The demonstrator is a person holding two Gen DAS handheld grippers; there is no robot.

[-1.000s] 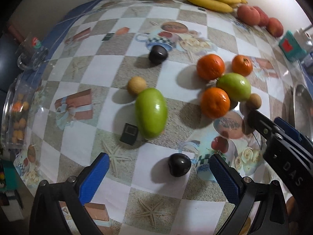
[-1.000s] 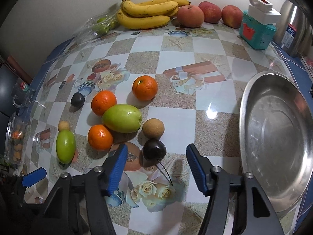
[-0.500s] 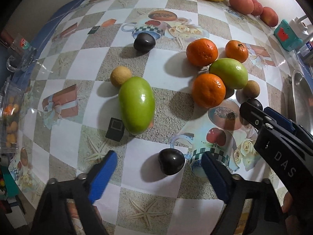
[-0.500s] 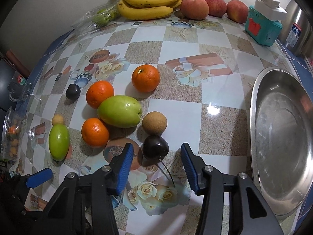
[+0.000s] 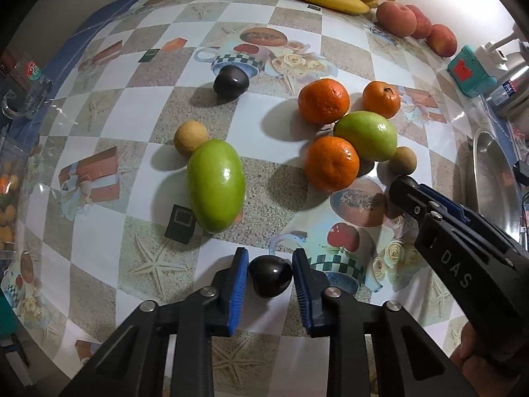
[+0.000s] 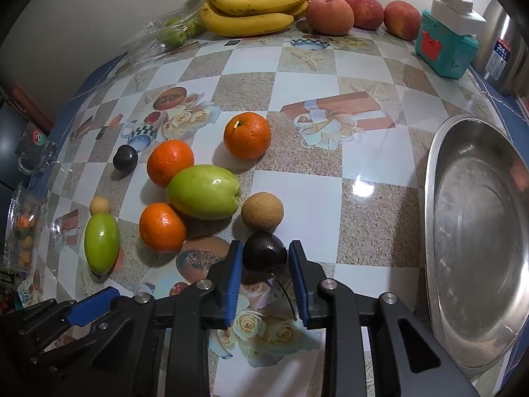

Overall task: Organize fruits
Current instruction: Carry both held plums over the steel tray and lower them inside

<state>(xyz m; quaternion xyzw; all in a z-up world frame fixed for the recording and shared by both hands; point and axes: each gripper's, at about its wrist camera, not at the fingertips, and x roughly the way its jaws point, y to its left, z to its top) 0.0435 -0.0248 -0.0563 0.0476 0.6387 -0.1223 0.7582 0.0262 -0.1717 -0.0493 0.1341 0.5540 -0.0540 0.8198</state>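
My left gripper [image 5: 269,255] is closing its jaws on a dark cherry [image 5: 270,279] that rests on the patterned tablecloth, and both blue pads touch its sides. My right gripper [image 6: 265,248] is closing the same way on a second dark cherry [image 6: 264,252], whose thin stem trails back between the fingers. That cherry lies just in front of a tan longan [image 6: 262,211]. Three oranges [image 6: 247,135] and a green fruit [image 6: 202,192] cluster behind it. A second green fruit [image 5: 215,185], another longan [image 5: 191,134] and a third dark fruit [image 5: 230,81] lie apart on the left.
A steel bowl [image 6: 439,178] sits at the right edge. Bananas [image 6: 254,10], three peaches [image 6: 329,15], a teal box [image 6: 444,46] and a clear pack of green fruit [image 6: 175,31] line the back wall. A glass mug [image 6: 34,150] stands at the far left.
Both grippers went from wide open to closed around their cherries. The left one also moved forward over its cherry; the right one stayed put.
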